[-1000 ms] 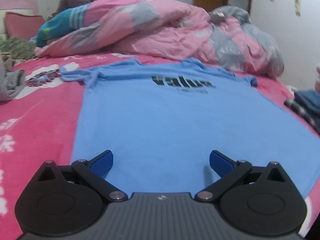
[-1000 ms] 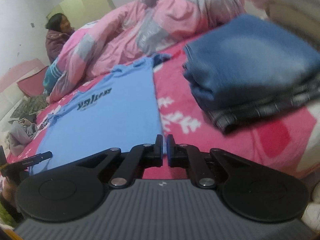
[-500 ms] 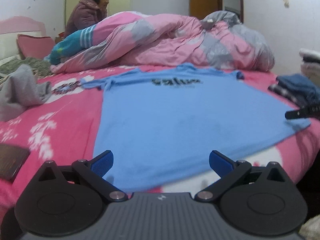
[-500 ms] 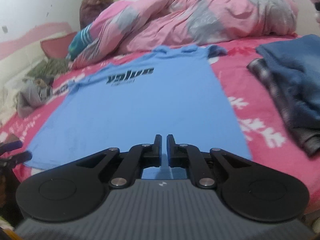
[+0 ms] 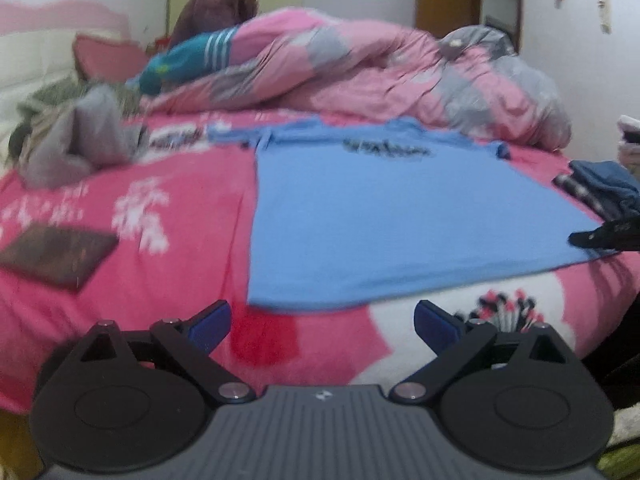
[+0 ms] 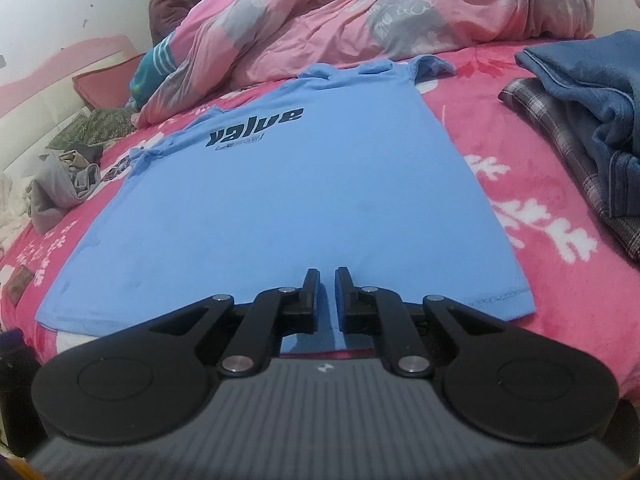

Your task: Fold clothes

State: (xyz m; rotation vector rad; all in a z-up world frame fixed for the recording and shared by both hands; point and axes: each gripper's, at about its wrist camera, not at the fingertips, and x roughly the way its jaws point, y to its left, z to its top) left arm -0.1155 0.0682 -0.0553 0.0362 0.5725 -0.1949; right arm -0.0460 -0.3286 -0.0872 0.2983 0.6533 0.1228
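A light blue T-shirt (image 5: 400, 216) (image 6: 288, 200) lies flat, front up, on the pink bed cover (image 5: 160, 280), its dark "valve" print (image 6: 256, 128) toward the far end. My left gripper (image 5: 323, 320) is open and holds nothing. It hovers over the bed's near edge, just short of the shirt's near left corner. My right gripper (image 6: 327, 276) is shut, with only a slit between its jaws and nothing in them, above the hem near the right corner. In the left wrist view its black tip (image 5: 604, 236) shows at that corner.
A rumpled pink and grey quilt (image 5: 360, 64) (image 6: 360, 12) fills the far side, with a seated person (image 5: 220, 4) behind it. A grey garment (image 5: 76, 140) and a dark flat book (image 5: 56, 254) lie to the left. Folded blue and plaid clothes (image 6: 592, 112) are stacked on the right.
The left gripper has drawn back and to the left, from over the shirt's body to beyond its hem. The right gripper swung left from the bed cover onto the hem. Both jaws look unchanged.
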